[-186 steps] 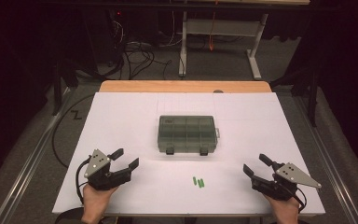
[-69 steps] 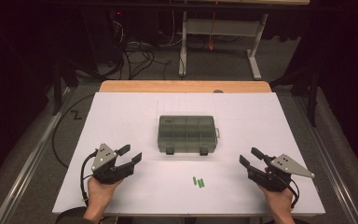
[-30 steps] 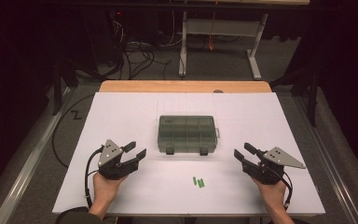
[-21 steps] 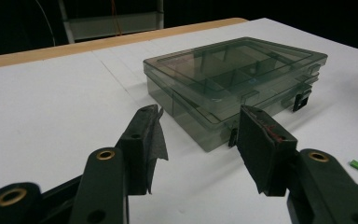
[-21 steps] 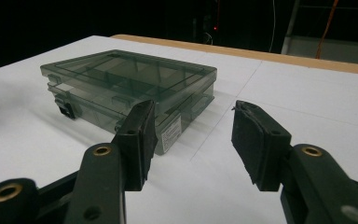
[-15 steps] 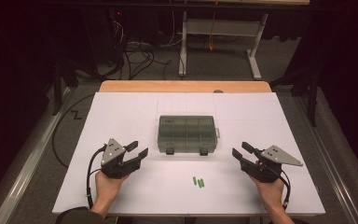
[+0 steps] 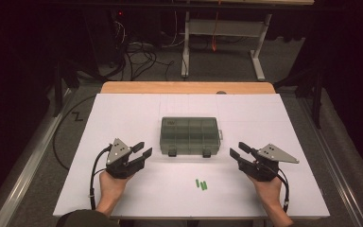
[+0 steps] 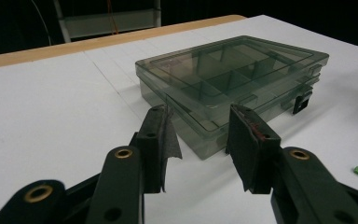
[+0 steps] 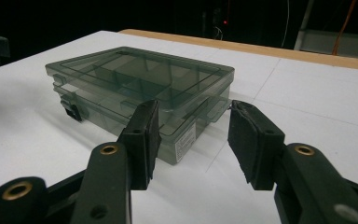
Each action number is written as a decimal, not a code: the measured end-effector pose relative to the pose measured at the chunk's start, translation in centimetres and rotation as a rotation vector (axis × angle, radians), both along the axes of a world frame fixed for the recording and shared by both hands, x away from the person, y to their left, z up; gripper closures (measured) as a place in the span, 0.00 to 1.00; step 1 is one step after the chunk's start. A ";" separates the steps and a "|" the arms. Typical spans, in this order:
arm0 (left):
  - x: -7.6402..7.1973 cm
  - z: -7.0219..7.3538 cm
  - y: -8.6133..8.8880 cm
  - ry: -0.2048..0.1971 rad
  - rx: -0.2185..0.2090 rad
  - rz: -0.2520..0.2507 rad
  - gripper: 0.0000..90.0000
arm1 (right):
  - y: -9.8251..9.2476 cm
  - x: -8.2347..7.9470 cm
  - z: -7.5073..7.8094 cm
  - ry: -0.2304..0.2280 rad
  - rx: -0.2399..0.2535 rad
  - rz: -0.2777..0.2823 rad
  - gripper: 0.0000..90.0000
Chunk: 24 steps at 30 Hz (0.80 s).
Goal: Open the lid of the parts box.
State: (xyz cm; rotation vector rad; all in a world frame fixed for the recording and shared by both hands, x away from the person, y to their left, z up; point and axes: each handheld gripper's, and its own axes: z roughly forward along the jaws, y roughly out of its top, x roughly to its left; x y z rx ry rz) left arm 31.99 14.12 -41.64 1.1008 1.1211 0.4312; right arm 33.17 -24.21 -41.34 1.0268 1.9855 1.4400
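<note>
A smoky grey compartment box (image 7: pixel 190 135) lies closed on the middle of the white table (image 7: pixel 123 113). A few small green pieces (image 7: pixel 202 184) lie in front of it. My left gripper (image 7: pixel 144 148) hovers just left of the box's near left corner, pointing at it, open and a little short of it. Its jaws have just been closing with nothing between them. In the left gripper view that corner of the box (image 8: pixel 233 79) sits beyond the left gripper (image 8: pixel 199 112). My right gripper (image 7: pixel 236 149) faces the near right corner of the box (image 9: pixel 140 79), open, also narrowing with nothing between its pads.
A wooden strip (image 7: pixel 184 87) runs along the table's far edge. Beyond it are a metal frame (image 7: pixel 217 33) and cables on the floor. The box's two black latches (image 7: pixel 172 152) face the person. White surface lies on both sides of the box.
Since the earliest frame both grippers have drifted inward toward the box's near corners. Over the last second they have hardly shifted. The box and the green pieces have stayed put.
</note>
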 end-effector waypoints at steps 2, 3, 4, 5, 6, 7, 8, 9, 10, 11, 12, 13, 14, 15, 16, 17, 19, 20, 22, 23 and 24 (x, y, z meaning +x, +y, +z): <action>0.1 0.0 -0.1 0.002 0.001 -0.001 0.67 | 0.1 0.1 0.0 0.002 -0.002 0.002 0.62; 0.2 -0.1 -0.1 0.004 0.003 -0.002 0.68 | 0.2 0.1 0.0 0.005 -0.001 0.003 0.63; 0.3 -0.1 -0.1 0.005 0.004 -0.003 0.68 | 0.2 0.2 0.0 0.008 -0.001 0.005 0.63; 0.3 -0.1 -0.2 0.006 0.004 -0.003 0.69 | 0.3 0.3 0.0 0.008 -0.001 0.008 0.63; 0.4 -0.1 -0.2 0.008 0.005 -0.005 0.71 | 0.5 0.4 0.0 0.014 -0.001 0.012 0.64; 0.5 -0.2 -0.3 0.009 0.005 -0.006 0.71 | 0.5 0.4 0.0 0.014 -0.001 0.012 0.64; 0.5 -0.2 -0.3 0.010 0.007 -0.007 0.71 | 0.6 0.5 -0.1 0.017 -0.001 0.013 0.65; 0.6 -0.2 -0.3 0.011 0.009 -0.009 0.72 | 0.7 0.6 -0.1 0.018 -0.002 0.014 0.65; 0.7 -0.2 -0.4 0.012 0.008 -0.011 0.73 | 0.9 0.7 -0.1 0.024 -0.003 0.017 0.67; 0.7 -0.2 -0.4 0.013 0.007 -0.012 0.73 | 0.9 0.7 -0.1 0.024 -0.003 0.017 0.67; 0.8 -0.2 -0.5 0.014 0.009 -0.015 0.74 | 1.0 0.8 -0.2 0.029 -0.004 0.018 0.67; 0.9 -0.3 -0.5 0.015 0.009 -0.016 0.75 | 1.1 0.9 -0.2 0.034 -0.006 0.022 0.68; 0.9 -0.3 -0.5 0.019 0.011 -0.019 0.76 | 1.2 1.0 -0.2 0.038 -0.008 0.026 0.69; 1.0 -0.3 -0.6 0.020 0.009 -0.020 0.76 | 1.3 1.1 -0.3 0.043 -0.008 0.028 0.69; 1.1 -0.3 -0.6 0.024 0.015 -0.023 0.78 | 1.5 1.2 -0.3 0.051 -0.009 0.033 0.71; 1.2 -0.4 -0.7 0.027 0.012 -0.024 0.78 | 1.5 1.2 -0.3 0.051 -0.009 0.033 0.71; 1.3 -0.4 -0.7 0.037 0.017 -0.032 0.80 | 1.6 1.4 -0.4 0.058 -0.011 0.041 0.75; 1.4 -0.5 -0.8 0.040 0.019 -0.035 0.81 | 1.7 1.4 -0.4 0.063 -0.013 0.043 0.76; 1.6 -0.6 -0.9 0.045 0.027 -0.037 0.84 | 1.8 1.6 -0.5 0.076 -0.018 0.052 0.81; 1.7 -0.7 -0.9 0.047 0.029 -0.038 0.84 | 1.8 1.6 -0.5 0.076 -0.018 0.052 0.81; 1.8 -0.8 -1.0 0.053 0.028 -0.038 0.85 | 1.8 1.7 -0.5 0.080 -0.018 0.053 0.82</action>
